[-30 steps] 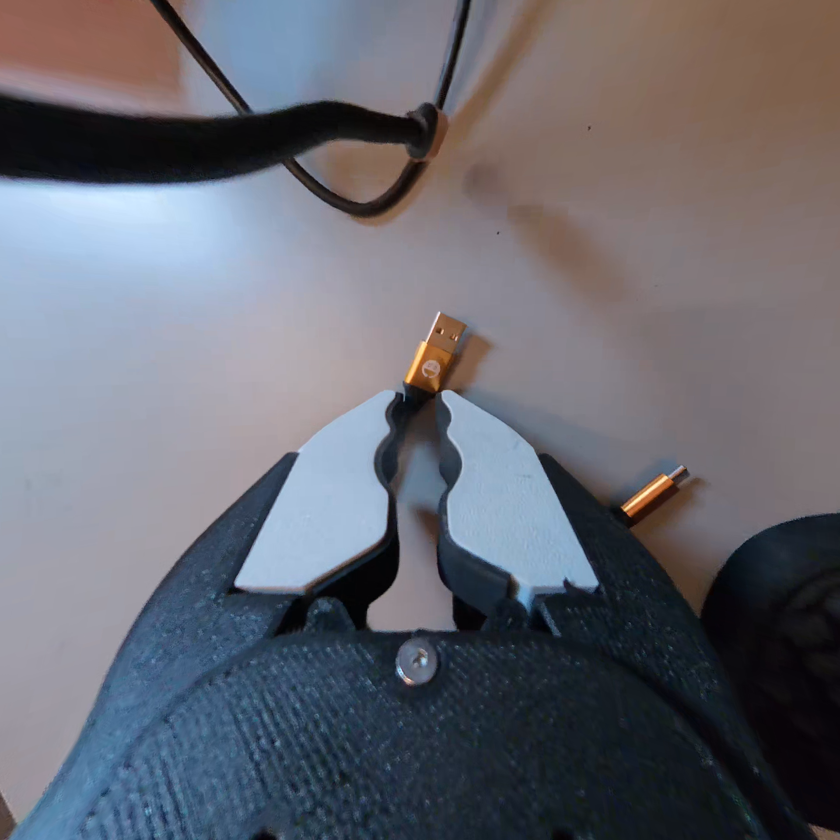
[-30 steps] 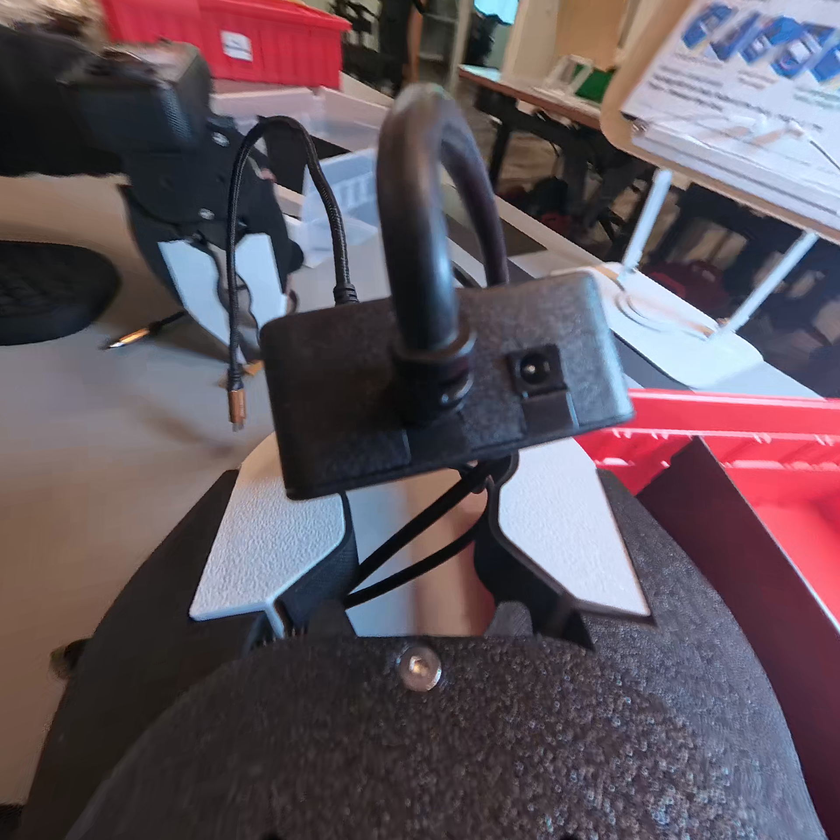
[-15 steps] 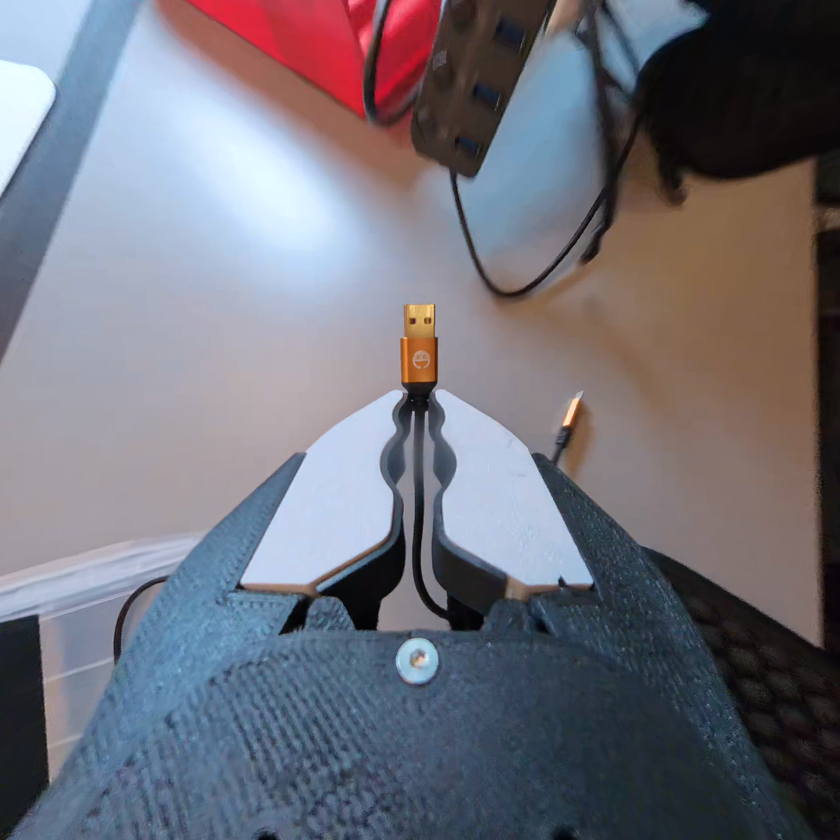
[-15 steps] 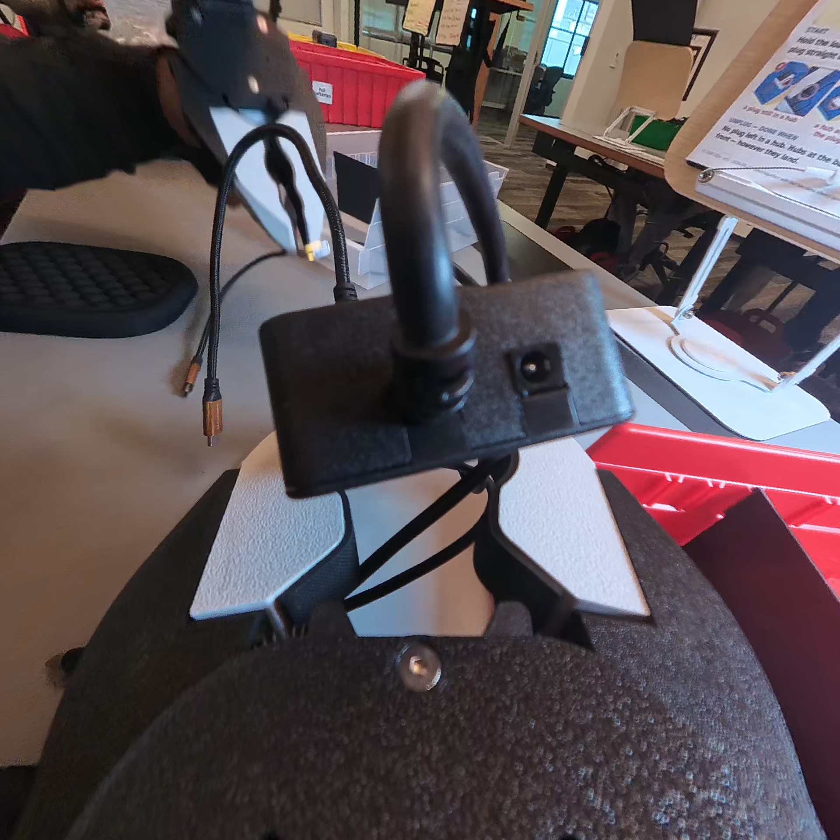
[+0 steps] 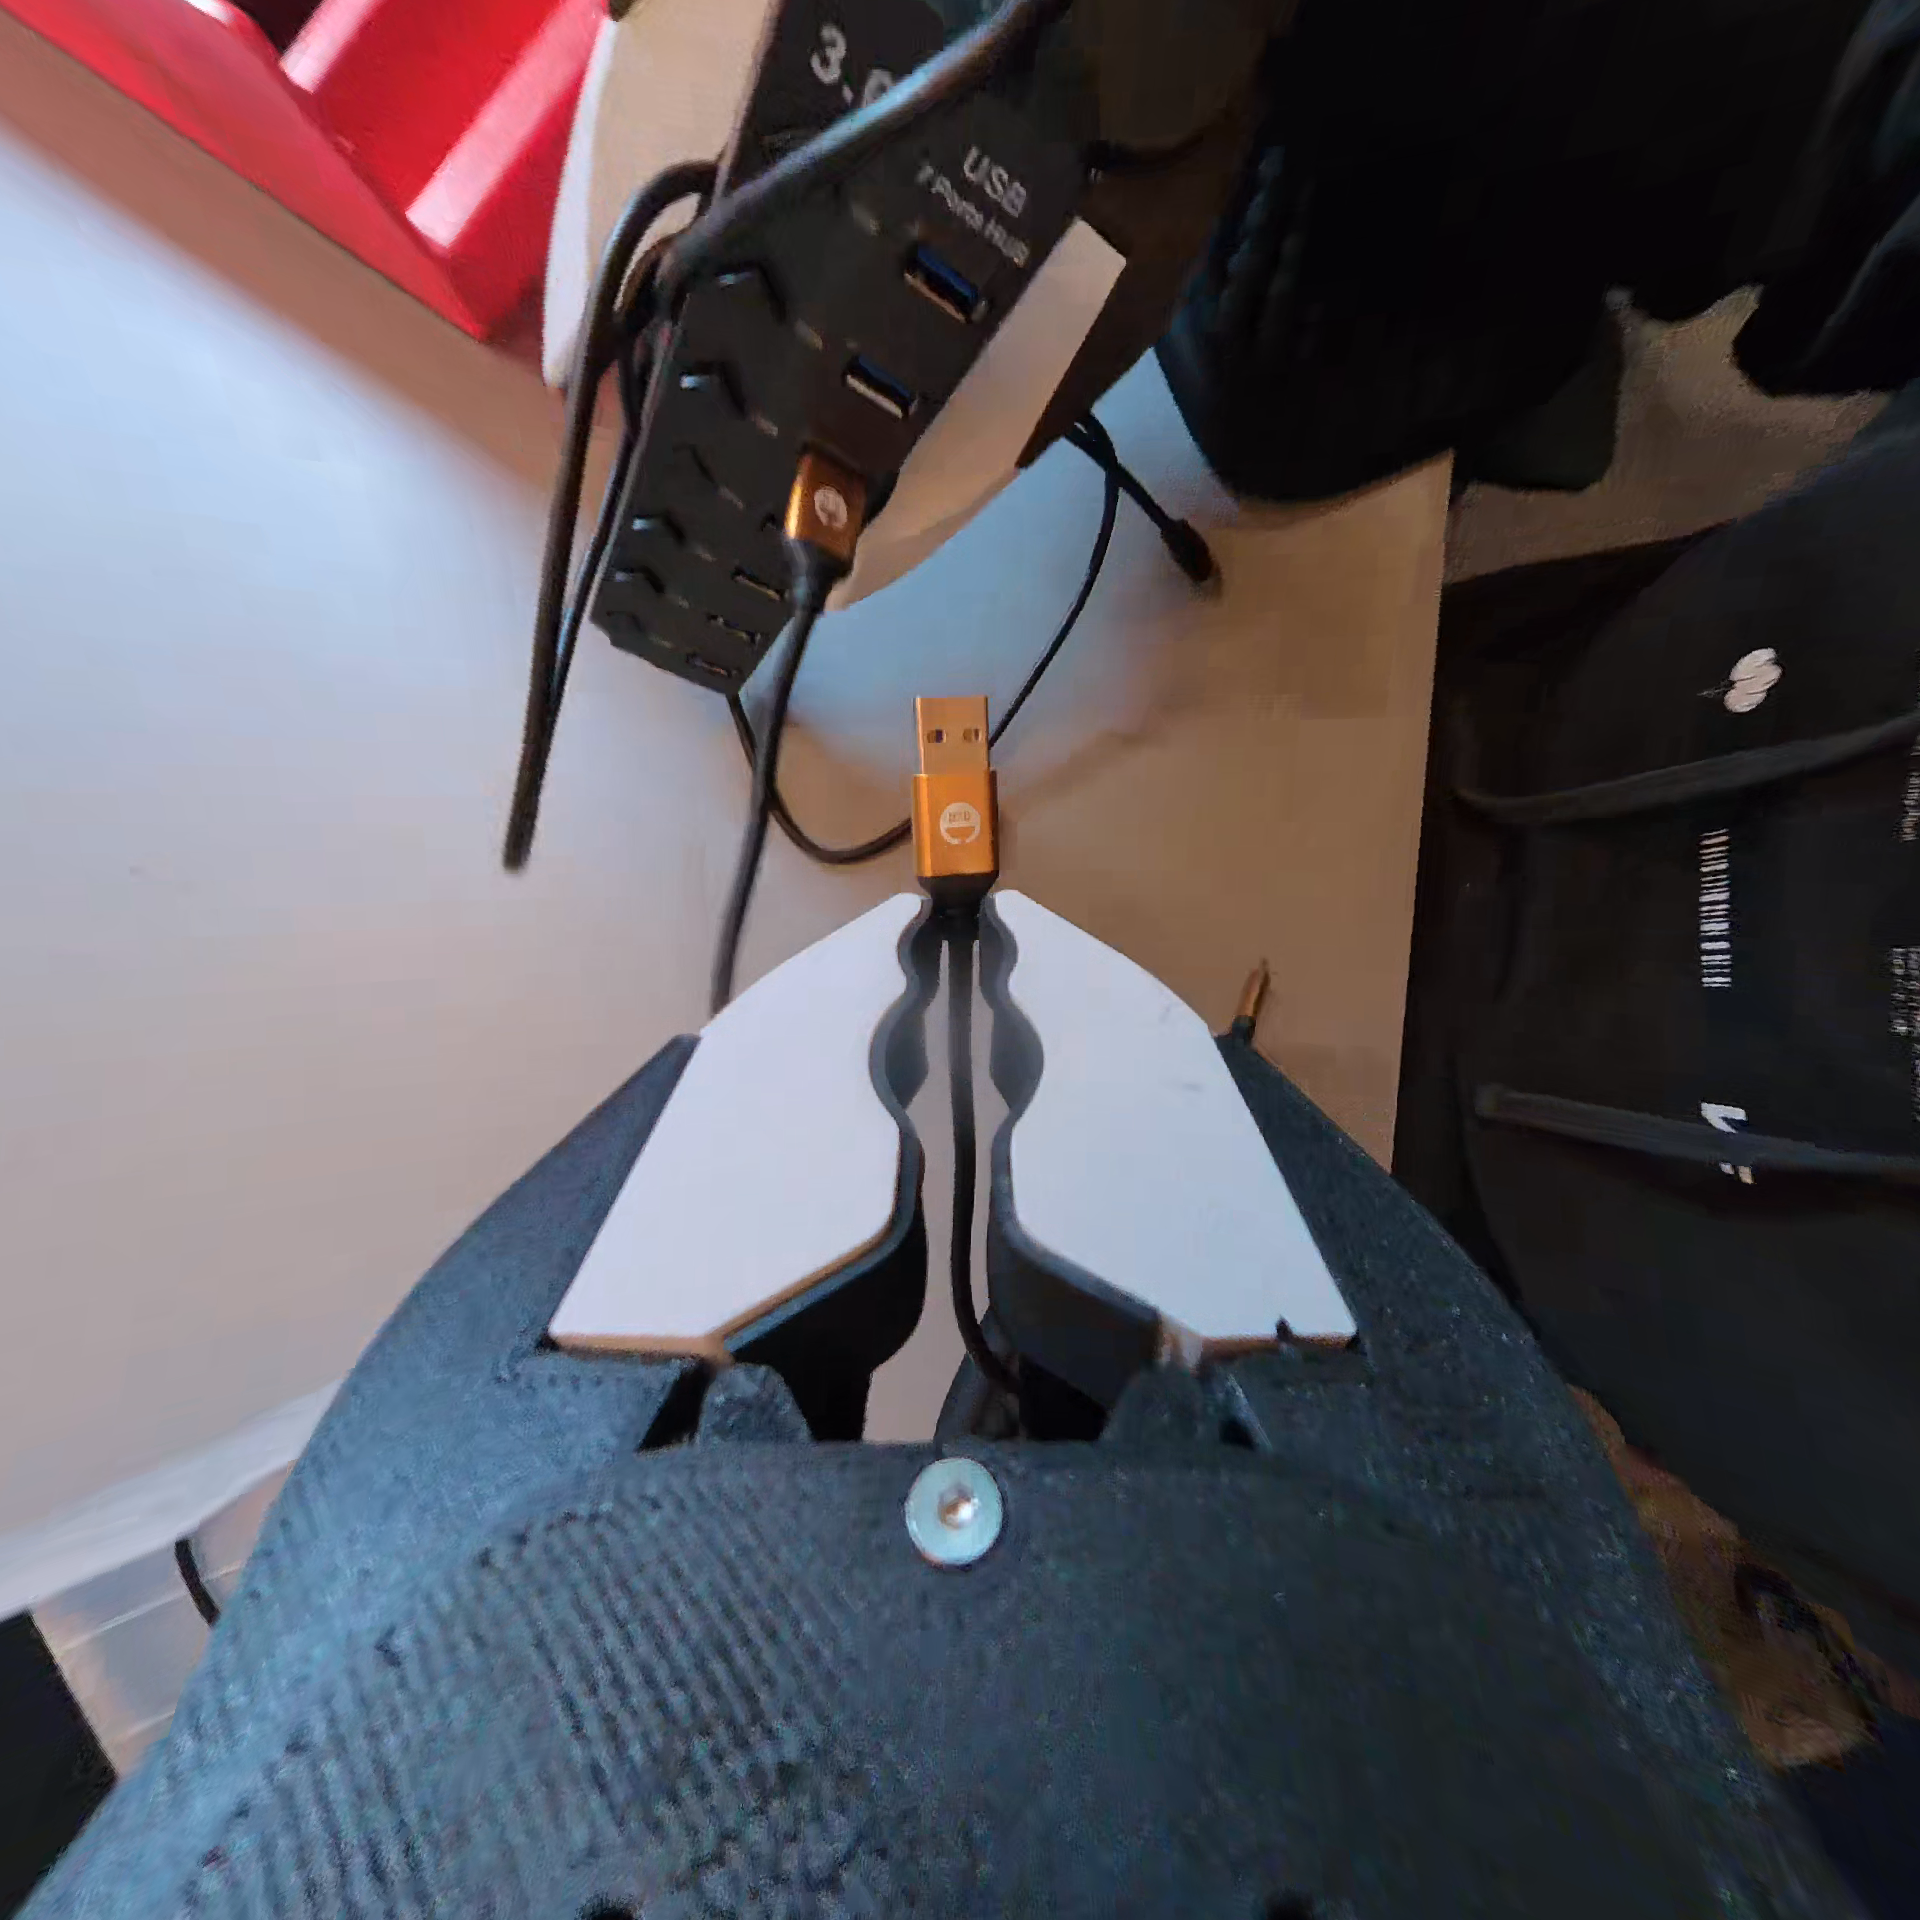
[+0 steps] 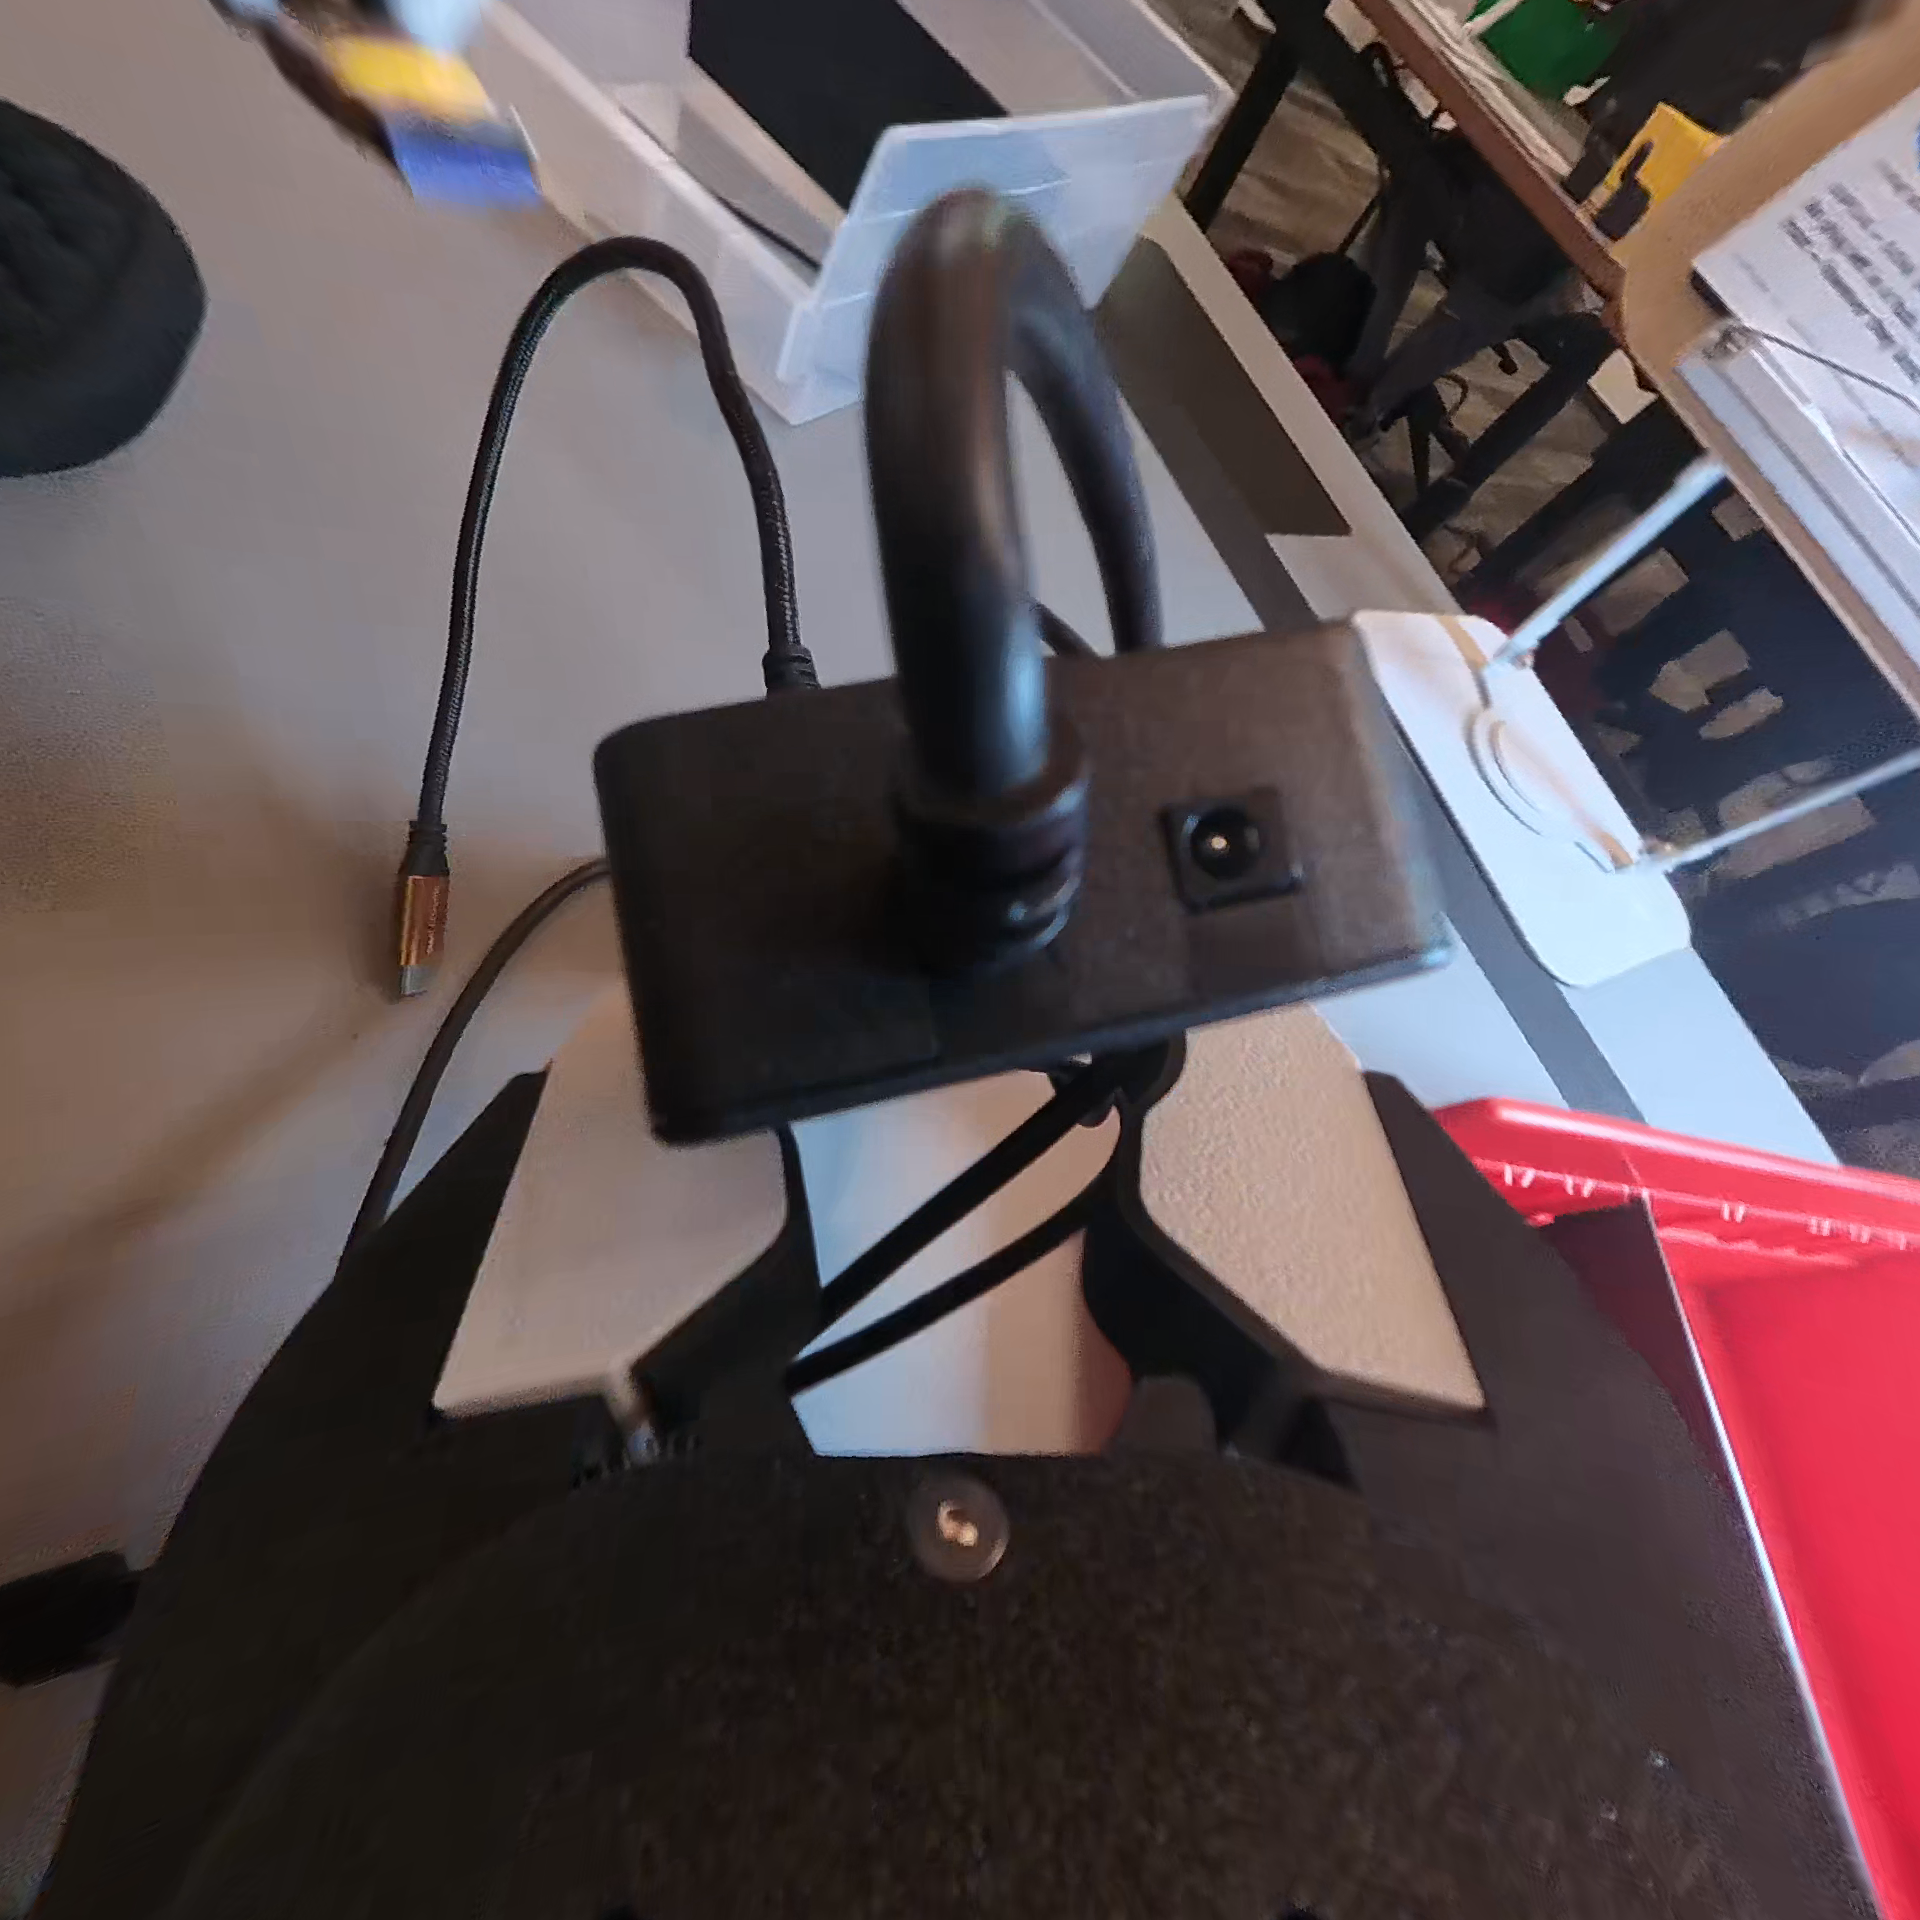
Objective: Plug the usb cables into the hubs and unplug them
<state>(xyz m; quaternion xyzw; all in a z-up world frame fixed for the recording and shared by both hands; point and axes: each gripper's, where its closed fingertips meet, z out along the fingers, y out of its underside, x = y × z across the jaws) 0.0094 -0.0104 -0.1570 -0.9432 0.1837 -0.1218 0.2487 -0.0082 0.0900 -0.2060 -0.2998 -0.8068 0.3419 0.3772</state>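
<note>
Since the earlier frames, hub (image 5: pixel 831 395) sits larger and closer in the upper centre of the left wrist view, no longer a small shape at the top edge; held plug's pose between the tips unchanged.

Left gripper (image 5: pixel 957 906): tips pressed together on the black cable just behind the orange plug (image 5: pixel 953 790), cable running back down the slot between the white fingers (image 5: pixel 790 1122). Plug's long axis points straight up the frame, metal tongue leading, clear of everything.

Hub, left wrist view: black, long axis slanting from upper right to lower left, port face turned toward the camera. Lies above and left of the held plug's tongue, apart from it. Another orange plug (image 5: pixel 824 509) already seated mid-row; open ports above and below it.

Judgement: held plug's axis and hub's port row are not square to each other; the coming move calls for travel up and leftward plus a turn to meet a free port head-on.

Right gripper (image 6: pixel 961 1049): fingers closed on the hub's (image 6: pixel 1023 862) underside, thick black lead (image 6: pixel 977 499) arching from its end face, round socket (image 6: pixel 1226 847) beside it. Braided cable (image 6: pixel 582 343) loops down to a loose orange connector (image 6: pixel 424 920) hanging at left.

Also present: red bin (image 6: pixel 1766 1299) at lower right, grey tabletop (image 6: pixel 229 644), clear plastic stand (image 6: pixel 997 208) at upper centre.
</note>
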